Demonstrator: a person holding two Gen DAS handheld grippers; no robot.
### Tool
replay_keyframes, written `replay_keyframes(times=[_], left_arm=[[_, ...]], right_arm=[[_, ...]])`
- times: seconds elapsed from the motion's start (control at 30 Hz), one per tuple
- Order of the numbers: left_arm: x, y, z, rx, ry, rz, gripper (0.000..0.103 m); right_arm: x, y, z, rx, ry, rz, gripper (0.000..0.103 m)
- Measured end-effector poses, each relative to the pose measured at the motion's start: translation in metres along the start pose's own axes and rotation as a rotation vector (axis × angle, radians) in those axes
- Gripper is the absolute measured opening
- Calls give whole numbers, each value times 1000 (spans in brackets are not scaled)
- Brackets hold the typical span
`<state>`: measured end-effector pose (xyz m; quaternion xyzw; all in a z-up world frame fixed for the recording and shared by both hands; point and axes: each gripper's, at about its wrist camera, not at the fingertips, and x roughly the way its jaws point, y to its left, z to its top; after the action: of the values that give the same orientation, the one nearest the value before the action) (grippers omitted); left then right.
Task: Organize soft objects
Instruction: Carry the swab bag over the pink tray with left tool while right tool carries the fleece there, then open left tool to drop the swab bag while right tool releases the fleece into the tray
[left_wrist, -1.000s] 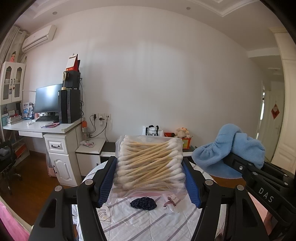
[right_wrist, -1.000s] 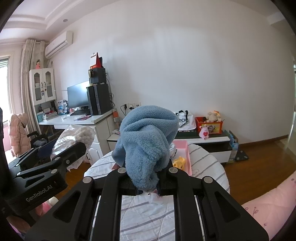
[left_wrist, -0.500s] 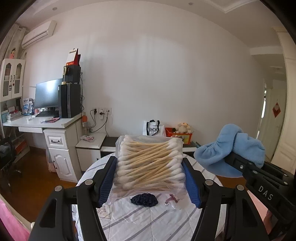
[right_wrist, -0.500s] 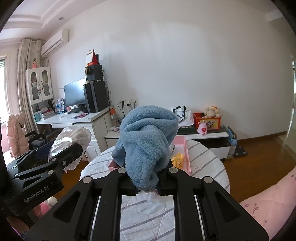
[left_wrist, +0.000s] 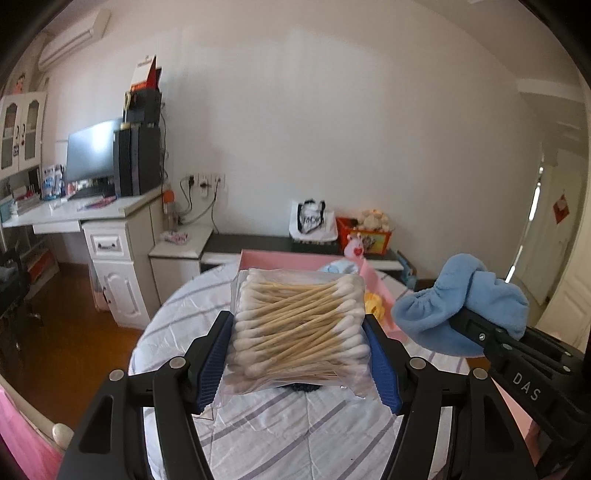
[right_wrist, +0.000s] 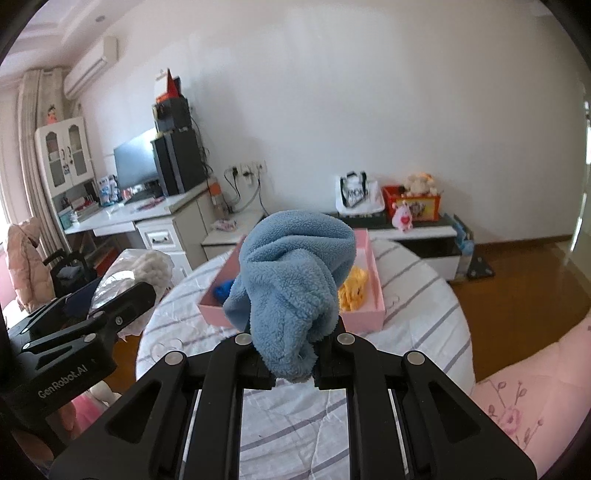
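We are mid-carry above the table (right_wrist: 424, 280) — left gripper (left_wrist: 299, 354) clamping the cotton swab bag (left_wrist: 299, 328), right gripper (right_wrist: 293, 369) pinching the blue fleece cloth (right_wrist: 291, 280) — and next each must lower into the pink box (right_wrist: 369, 314).

Fluffy fleece cloth (right_wrist: 291, 280), glossy clear plastic swab bag (left_wrist: 299, 328), matt striped cotton tablecloth (left_wrist: 295, 424)

worktop (right_wrist: 424, 280): round, white cloth with grey stripes | pink tray (right_wrist: 373, 273): on worktop, far side | dark blue item (left_wrist: 299, 387): on cloth, nearer than tray
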<state>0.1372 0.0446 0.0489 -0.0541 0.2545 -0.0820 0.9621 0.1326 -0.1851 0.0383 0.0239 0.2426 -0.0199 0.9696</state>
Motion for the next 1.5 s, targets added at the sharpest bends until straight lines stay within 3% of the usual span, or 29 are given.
replay_keyframes(times=[0.33,0.77,0.97,1.2,1.33,1.4,1.5], left_arm=[[86,-2,48,-12,120,-9,64],[243,1,110,23,258,-43,64],[305,10,128,21,310,-47,64],[352,18,132,19,358,-45,66],[360,21,135,12,360,-38,72],[356,24,132,3,353,-23,82],[355,29,130,-24,347,-11,94]], right_arm=[[68,-24,-5,46,112,-7,12],[168,-58,0,101,234,-27,12],[204,-58,3,87,280,-18,12],[239,-53,1,60,340,-12,14],[250,-54,-3,63,371,1,22],[249,-57,-4,77,370,-4,33],[244,-61,-4,90,359,-43,66]])
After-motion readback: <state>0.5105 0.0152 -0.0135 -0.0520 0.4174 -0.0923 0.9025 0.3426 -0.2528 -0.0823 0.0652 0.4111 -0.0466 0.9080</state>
